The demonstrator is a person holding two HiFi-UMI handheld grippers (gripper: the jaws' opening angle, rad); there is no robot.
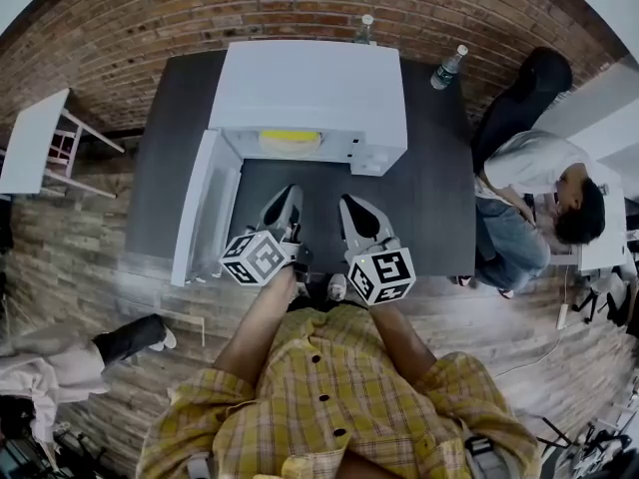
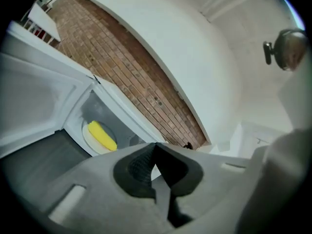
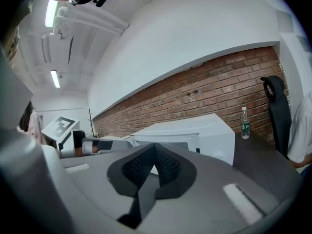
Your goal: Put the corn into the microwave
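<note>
Yellow corn cob [image 1: 290,137] lay inside the cavity of the white box-shaped microwave [image 1: 312,86], on a pale round plate [image 2: 88,136]. The left gripper view showed the cob lengthwise on the plate, well inside the opening. Placement looked finished, judging by how it sat.

The white microwave door [image 1: 205,208] stood swung wide to the left, over the dark grey table [image 1: 439,193]. With the corn in, shutting that door was probably the only step left.

Left gripper [image 1: 283,209]: held over the table in front of the open cavity, apart from the microwave and just beside the door's inner face. The jaws were clenched tip to tip, with nothing between them and nothing touched. In its own view it was rolled off level, so the scene ran on a slant.

Right gripper [image 1: 359,218]: held alongside the left one, facing the microwave front and well short of it. Its jaws were also pressed together and empty, touching nothing. Both likely sat back here to keep clear of the door's swing.

Further out were two clear plastic water bottles [image 1: 449,66] at the table's far edge, near the red brick wall [image 1: 150,18]. A seated person [image 1: 544,183] was off to the right.
</note>
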